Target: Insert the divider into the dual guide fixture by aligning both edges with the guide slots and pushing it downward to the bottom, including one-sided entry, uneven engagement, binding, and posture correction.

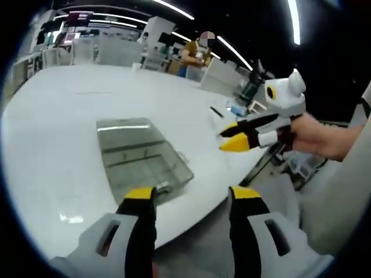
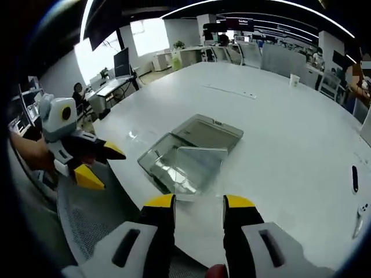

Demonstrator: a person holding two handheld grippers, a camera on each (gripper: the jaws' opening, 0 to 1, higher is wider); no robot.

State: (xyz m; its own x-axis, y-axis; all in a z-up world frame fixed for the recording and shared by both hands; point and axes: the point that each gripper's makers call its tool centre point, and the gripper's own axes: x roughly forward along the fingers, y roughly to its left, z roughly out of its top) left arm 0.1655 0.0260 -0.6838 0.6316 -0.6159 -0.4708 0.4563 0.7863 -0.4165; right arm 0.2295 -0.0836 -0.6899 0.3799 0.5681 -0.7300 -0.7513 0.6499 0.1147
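Observation:
A clear plastic box, the guide fixture (image 1: 142,153), lies on the white table (image 1: 64,127) near its edge, with thin clear ribs across its inside. In the right gripper view the fixture (image 2: 165,159) has a clear panel (image 2: 202,164) lying tilted over it; I cannot tell whether its edges sit in the slots. My left gripper (image 1: 192,197) hovers open just short of the box, nothing between its yellow-tipped jaws. My right gripper (image 2: 199,202) is open too, above the table edge in front of the box. Each gripper appears in the other's view: right gripper (image 1: 229,138), left gripper (image 2: 101,165).
A black pen (image 2: 354,178) lies on the table to the right, and a paper cup (image 2: 294,80) stands farther back. A mesh chair seat (image 2: 93,226) sits below the table edge. A person (image 1: 196,53) stands beyond the far side of the table.

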